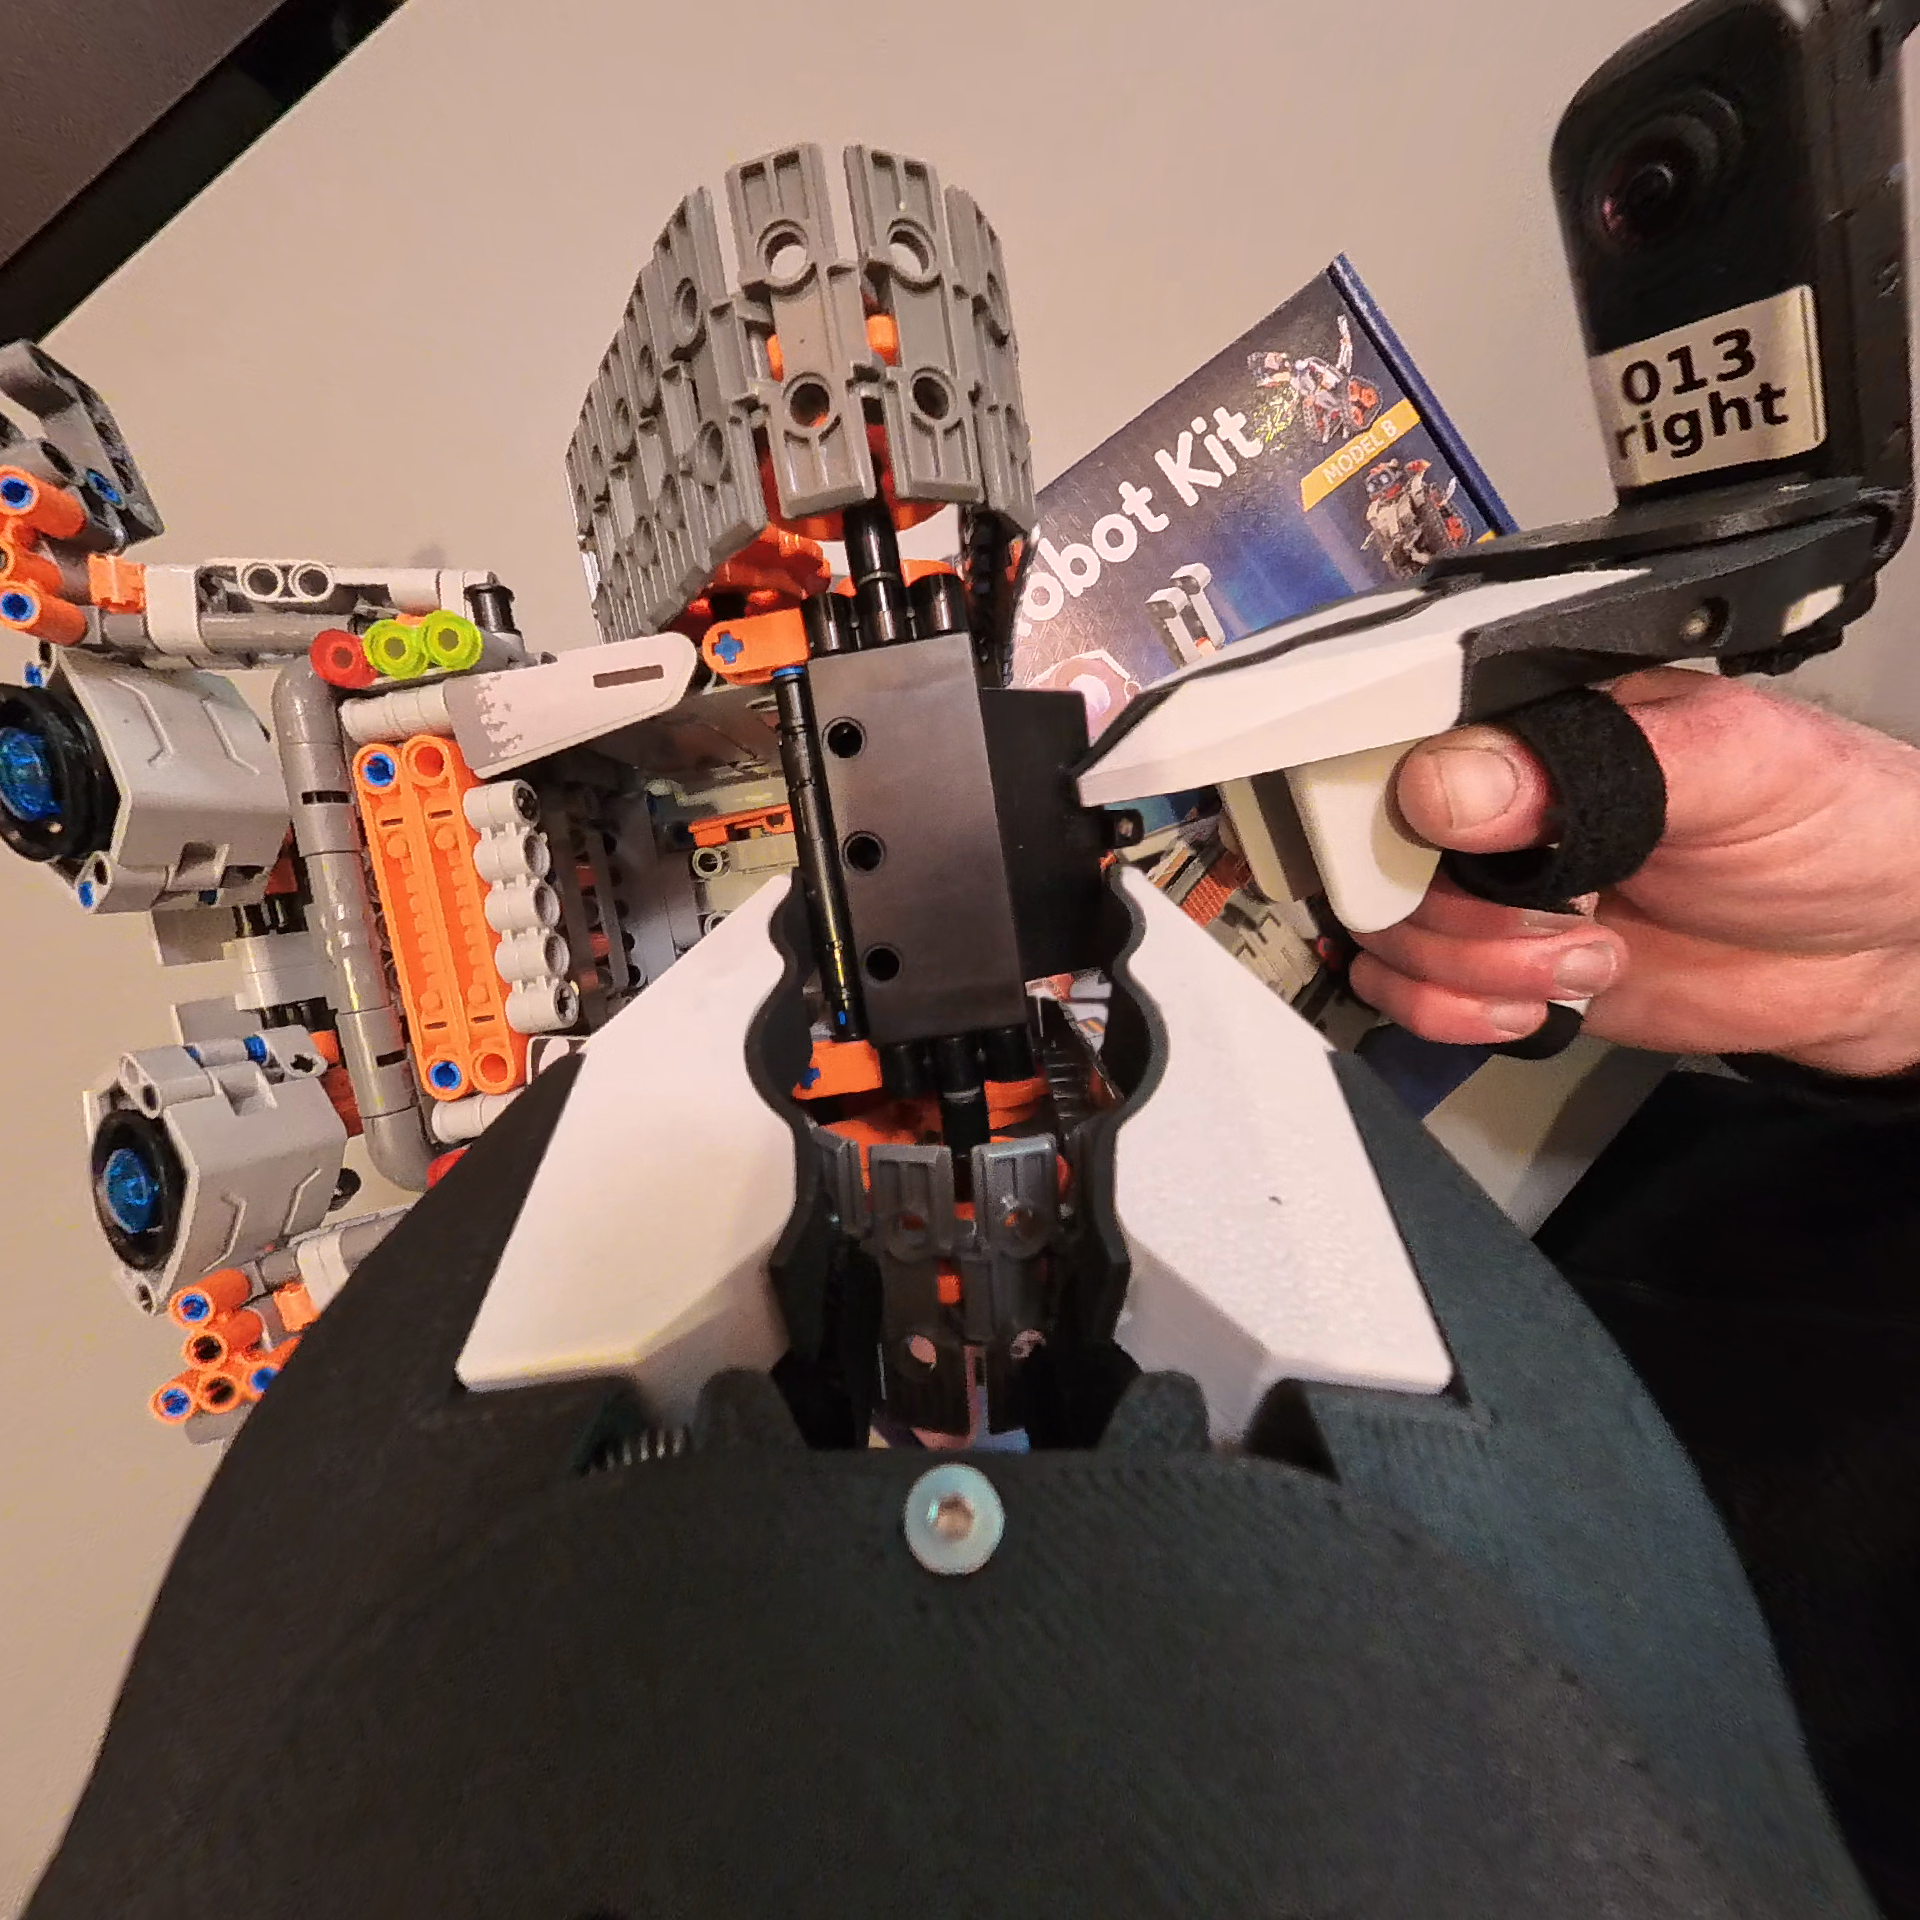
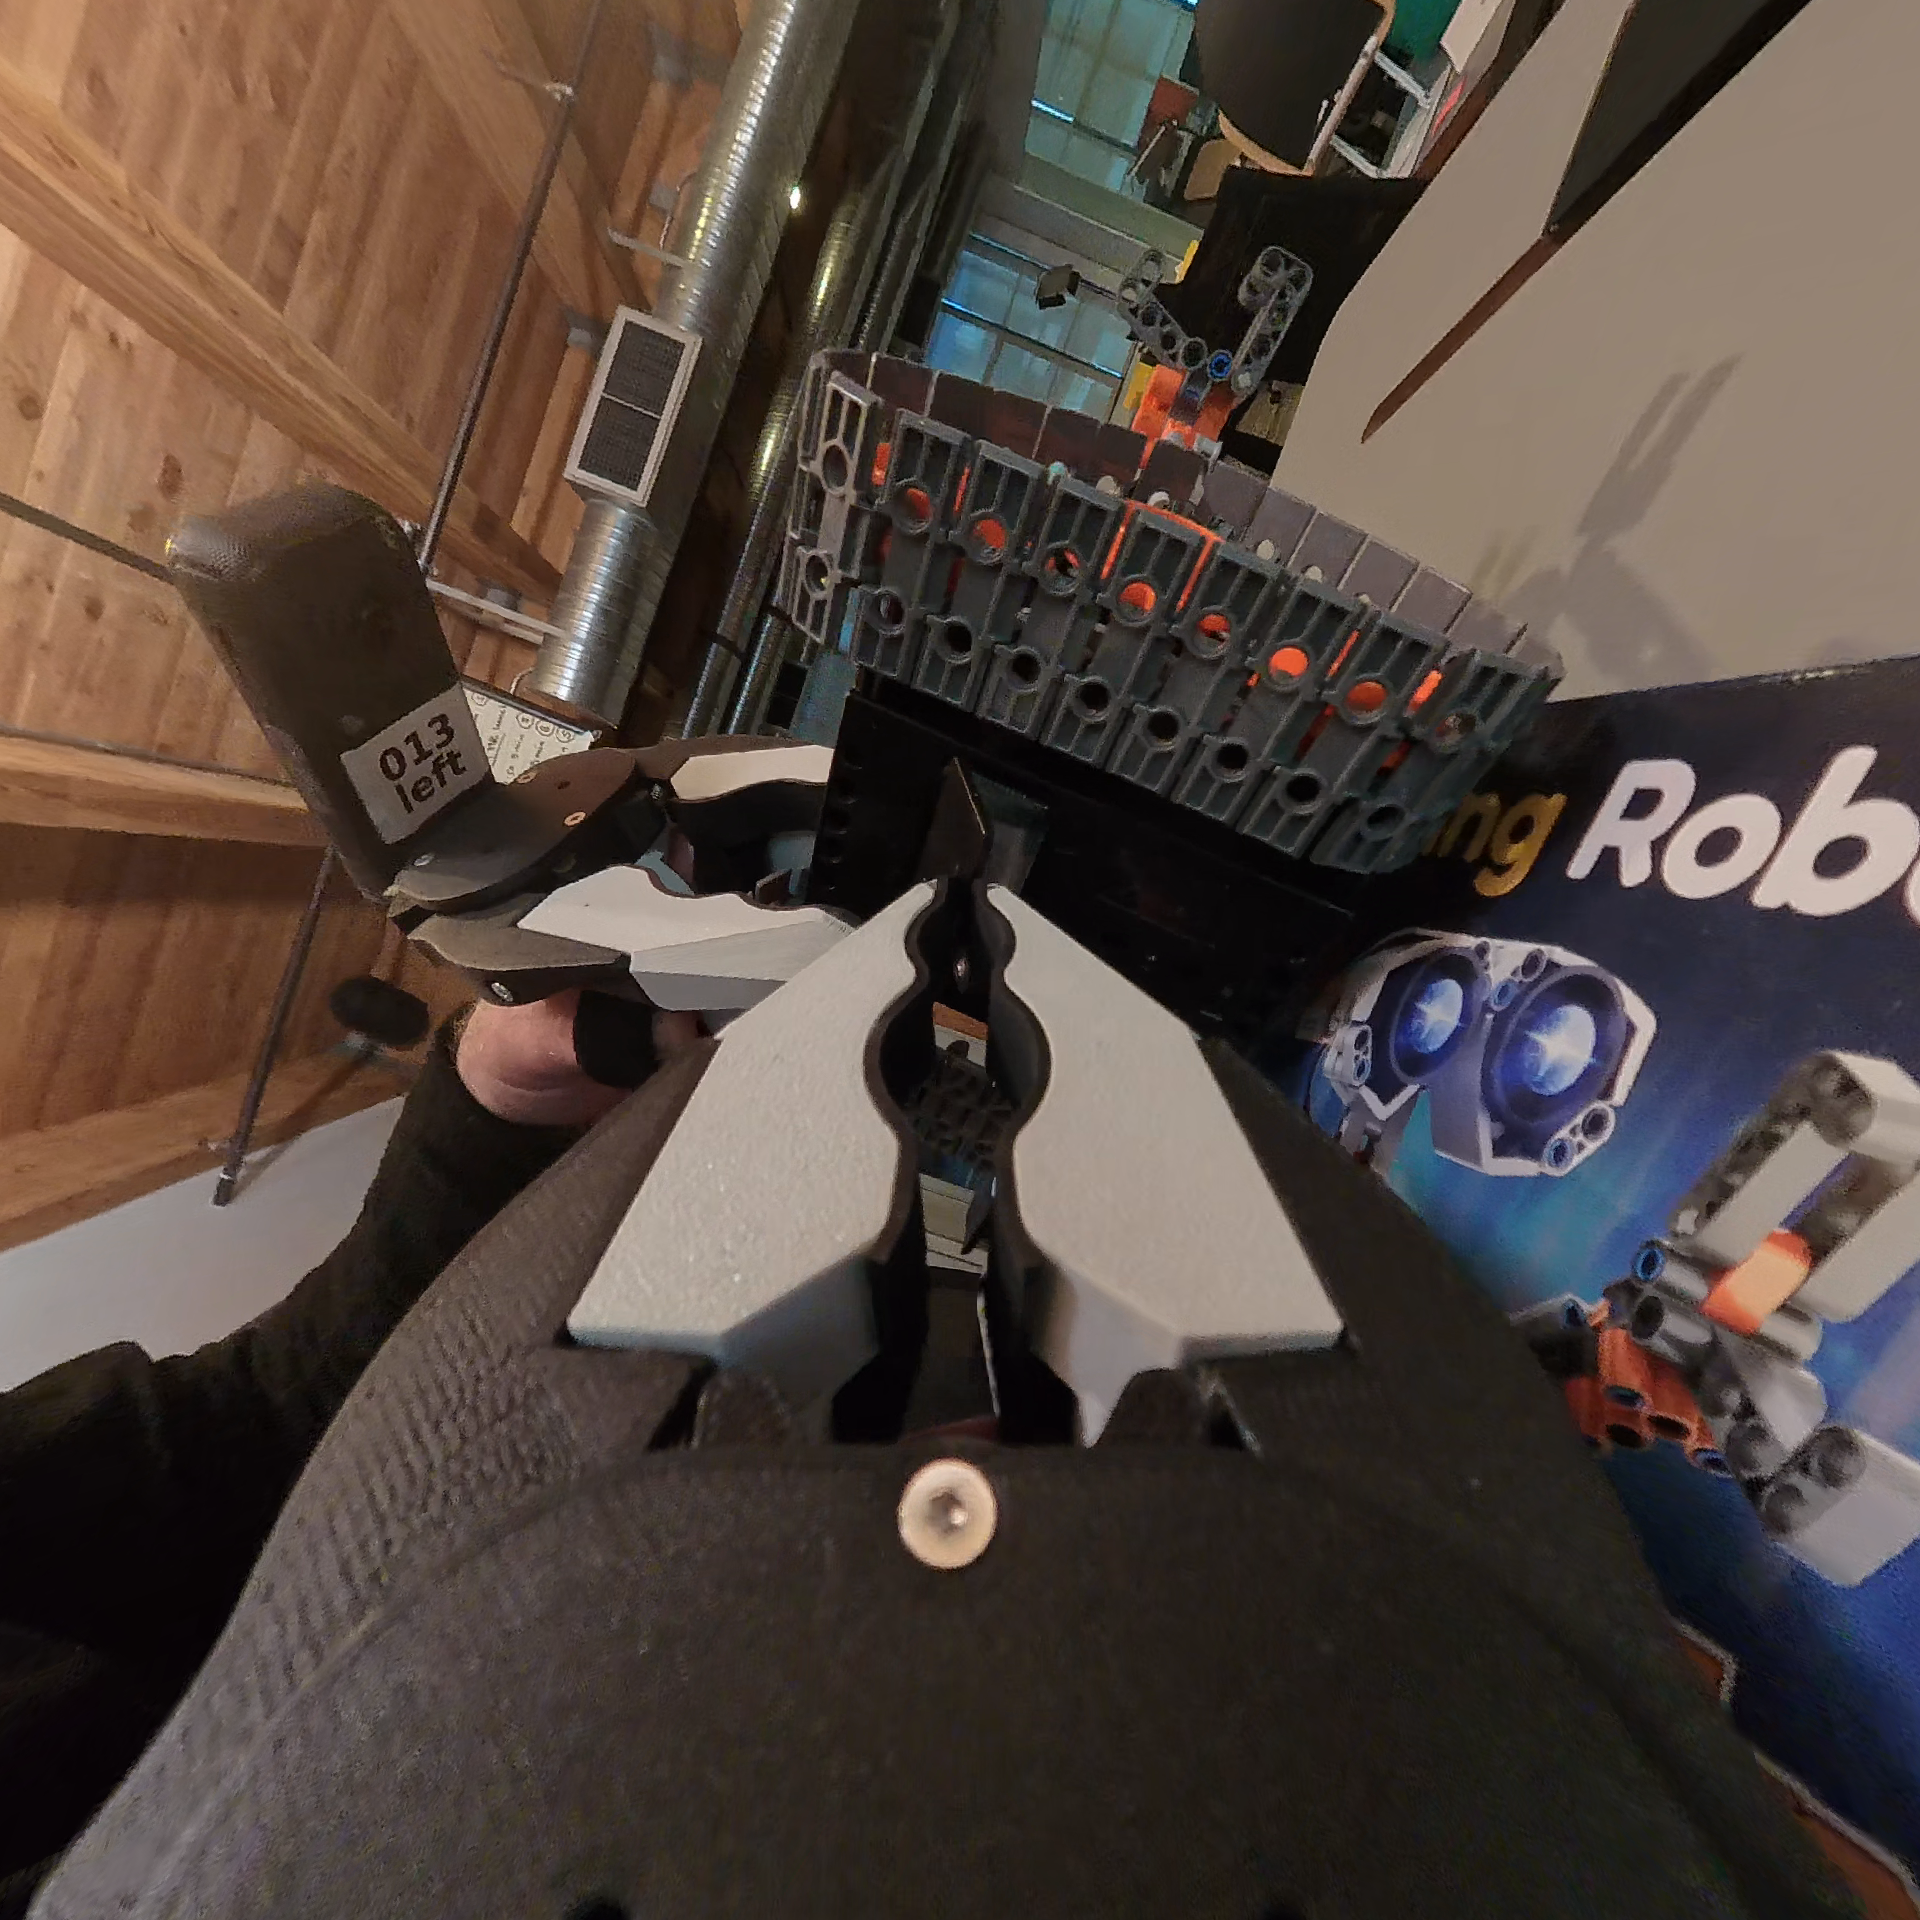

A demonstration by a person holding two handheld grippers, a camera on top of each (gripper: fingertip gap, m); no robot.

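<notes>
A brick-built robot model is held up in the air. It has a grey track (image 1: 810, 395), orange beams (image 1: 436, 914) and two grey eyes with blue lenses (image 1: 130, 1169). My left gripper (image 1: 954, 894) is shut on the model's black block (image 1: 914, 831), one white finger on each side. My right gripper (image 2: 961, 899) is shut on a small black pointed piece (image 2: 961, 816), its tip against the black block (image 2: 1122, 883) under the track (image 2: 1143, 623). In the left wrist view the right gripper (image 1: 1091, 784) touches the block's right side. The left gripper (image 2: 831, 847) shows at the left in the right wrist view.
A blue kit box (image 1: 1247, 499) with robot pictures stands behind the model, close on the right in the right wrist view (image 2: 1662, 1091). A light wall (image 1: 1143, 156) is behind. A person's hand (image 1: 1714, 883) holds the right gripper. Wooden panels (image 2: 208, 312) and a metal duct (image 2: 675, 364) are at left.
</notes>
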